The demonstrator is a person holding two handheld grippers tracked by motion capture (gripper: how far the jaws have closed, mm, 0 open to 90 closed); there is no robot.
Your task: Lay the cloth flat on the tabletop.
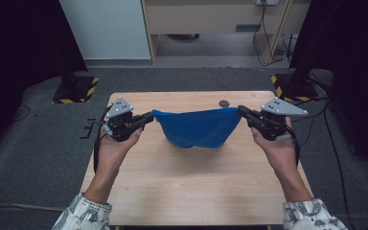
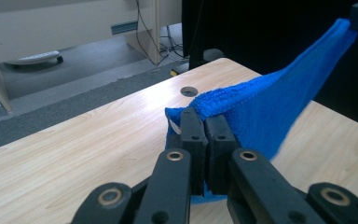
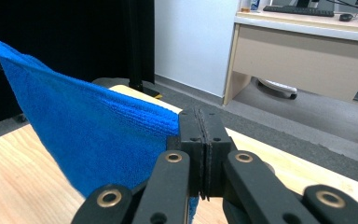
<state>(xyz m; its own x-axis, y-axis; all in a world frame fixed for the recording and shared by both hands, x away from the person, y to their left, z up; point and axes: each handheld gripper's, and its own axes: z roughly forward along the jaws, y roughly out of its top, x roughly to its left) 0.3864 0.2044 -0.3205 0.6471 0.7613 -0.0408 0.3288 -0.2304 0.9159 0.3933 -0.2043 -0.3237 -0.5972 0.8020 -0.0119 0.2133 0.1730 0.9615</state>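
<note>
I am holding the blue microfibre cloth [image 1: 197, 128] stretched between both grippers, above the wooden tabletop [image 1: 191, 191]. My left gripper [image 1: 149, 117] is pinching one top corner of the cloth, its jaws pressed together on the fabric just ahead of the hand. My right gripper [image 1: 242, 111] is clamping the opposite corner the same way. The cloth is sagging in the middle between them, its lower edge hanging close over the tabletop. A small round hole [image 1: 224, 103] is sitting beyond the cloth, nearer my right gripper.
</note>
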